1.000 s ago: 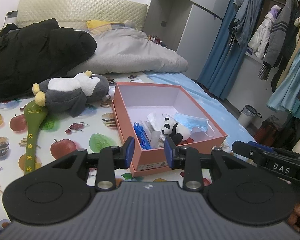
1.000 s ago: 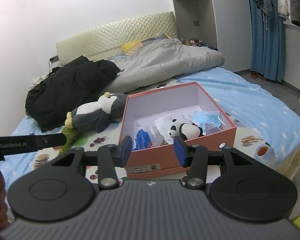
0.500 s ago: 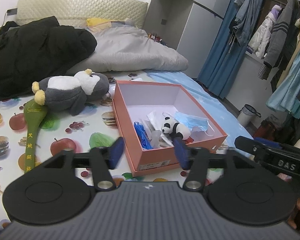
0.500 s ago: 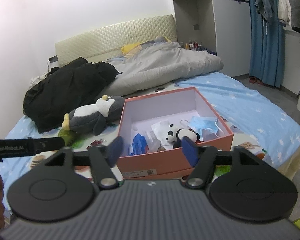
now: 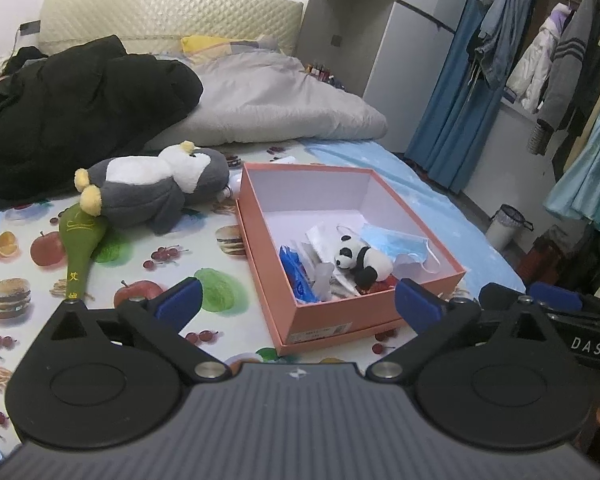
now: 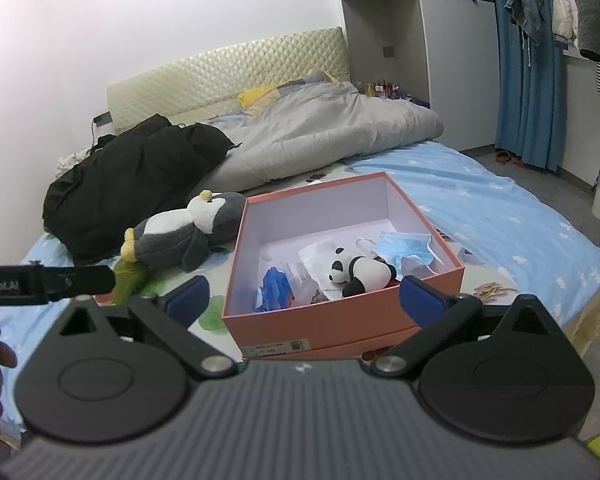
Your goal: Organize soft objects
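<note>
Room: bedroom with a bed (image 5: 112,332) under a fruit-and-burger printed sheet, a grey duvet (image 5: 268,108) and a black coat (image 5: 72,112) heaped toward the headboard, clothes hanging at the right.
Box: a salmon-pink box (image 5: 340,320) sits open on the bed, just ahead of both tools.
Already inside: a small panda plush (image 5: 360,260), a blue face mask (image 5: 396,240), a crumpled blue bag (image 5: 296,276) and some white wrappers – all bunched in the near half, the far half bare.
Still outside: a grey-and-white penguin plush (image 5: 148,188) lies on its side on the sheet left of the box, near it but apart; a green paddle-shaped thing (image 5: 78,240) lies partly under its feet.
Left tongs (image 5: 296,304): jaws opening to their widest, nothing between them – hanging short of the box's near wall.
Right tongs (image 6: 304,300): likewise opening wide and empty, facing the box front.
Progress: by my reading partly done – small soft items are boxed, the penguin is the obvious piece left; whether the green thing counts as soft I cannot tell.
</note>
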Motion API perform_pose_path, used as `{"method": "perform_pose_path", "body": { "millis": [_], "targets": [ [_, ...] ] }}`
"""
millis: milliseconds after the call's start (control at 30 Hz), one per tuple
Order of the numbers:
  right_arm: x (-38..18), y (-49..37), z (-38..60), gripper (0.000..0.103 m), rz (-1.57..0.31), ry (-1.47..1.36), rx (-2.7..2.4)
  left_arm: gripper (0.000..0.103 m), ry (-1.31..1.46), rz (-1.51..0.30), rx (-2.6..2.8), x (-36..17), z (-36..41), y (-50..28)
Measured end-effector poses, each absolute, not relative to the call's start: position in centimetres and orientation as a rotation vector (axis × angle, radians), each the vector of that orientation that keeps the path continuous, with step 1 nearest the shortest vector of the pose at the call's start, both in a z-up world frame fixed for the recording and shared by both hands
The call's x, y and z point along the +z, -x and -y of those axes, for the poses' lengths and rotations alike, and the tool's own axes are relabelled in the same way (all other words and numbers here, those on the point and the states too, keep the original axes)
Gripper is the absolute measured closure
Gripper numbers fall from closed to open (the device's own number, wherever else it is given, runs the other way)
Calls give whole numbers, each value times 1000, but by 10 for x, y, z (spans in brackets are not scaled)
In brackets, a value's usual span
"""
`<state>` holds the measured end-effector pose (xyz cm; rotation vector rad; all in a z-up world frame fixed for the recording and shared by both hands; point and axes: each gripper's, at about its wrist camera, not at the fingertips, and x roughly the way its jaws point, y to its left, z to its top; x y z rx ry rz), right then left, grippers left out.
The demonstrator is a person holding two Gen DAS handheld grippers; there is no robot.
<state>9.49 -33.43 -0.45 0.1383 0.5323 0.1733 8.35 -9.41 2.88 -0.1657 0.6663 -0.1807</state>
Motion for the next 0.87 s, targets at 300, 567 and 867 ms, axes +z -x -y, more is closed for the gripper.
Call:
{"method": "perform_pose_path", "body": {
  "millis": [300,567,867],
  "targets": [
    [-3,-95,332,0,-535,-139,180,0,124,-685,-172,33,99,-84],
    [-3,-96,331,0,-546,-140,183,0,122,-691,-165,35,100,-86],
    [-1,-97,332,0,-544,-140,186,0,117,-674,-162,38,101,-84]
  ]
}}
